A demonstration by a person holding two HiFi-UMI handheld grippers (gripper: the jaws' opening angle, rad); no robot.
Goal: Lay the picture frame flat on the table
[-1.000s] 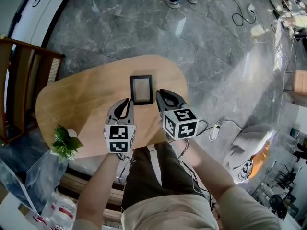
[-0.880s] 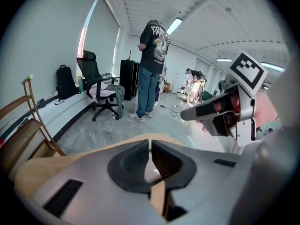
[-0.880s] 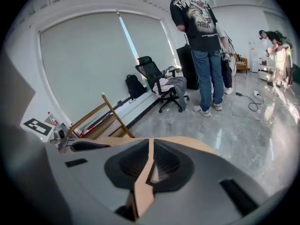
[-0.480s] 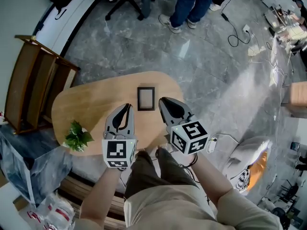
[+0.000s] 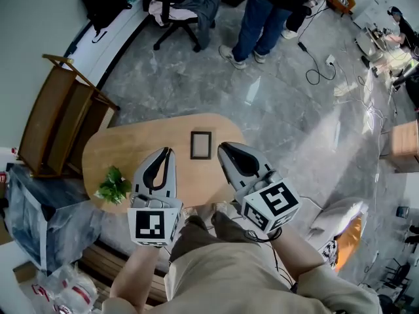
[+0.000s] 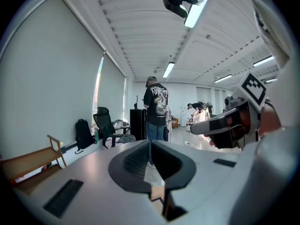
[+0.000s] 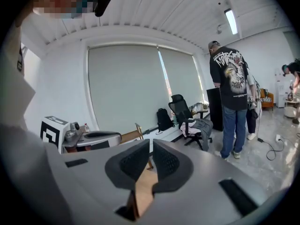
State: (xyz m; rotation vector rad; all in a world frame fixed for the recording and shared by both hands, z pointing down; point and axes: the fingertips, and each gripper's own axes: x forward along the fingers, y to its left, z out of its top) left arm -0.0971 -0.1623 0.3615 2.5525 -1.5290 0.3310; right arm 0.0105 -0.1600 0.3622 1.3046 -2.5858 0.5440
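Observation:
The black picture frame [image 5: 201, 144] lies flat, face up, near the far edge of the oval wooden table [image 5: 131, 156]. Both grippers are held high above the table's near side, well apart from the frame. My left gripper [image 5: 167, 151] points forward with its jaws together and nothing between them. My right gripper [image 5: 224, 148] does the same, with only a thin slit between its pads. In the left gripper view the left gripper [image 6: 150, 143] looks out over the room. The right gripper [image 7: 151, 142] in its own view also faces the room, and the frame is hidden there.
A small green plant [image 5: 114, 185] stands at the table's left end. A wooden rack [image 5: 59, 120] is left of the table, with a plastic bag [image 5: 39, 214] below it. An office chair [image 5: 183, 5] and standing people [image 5: 262, 12] are on the grey floor beyond. Cables [image 5: 317, 64] trail at the right.
The head view has pulled up and back, so the table looks smaller and farther. Both grippers have lifted away from the frame, which stays flat in place.

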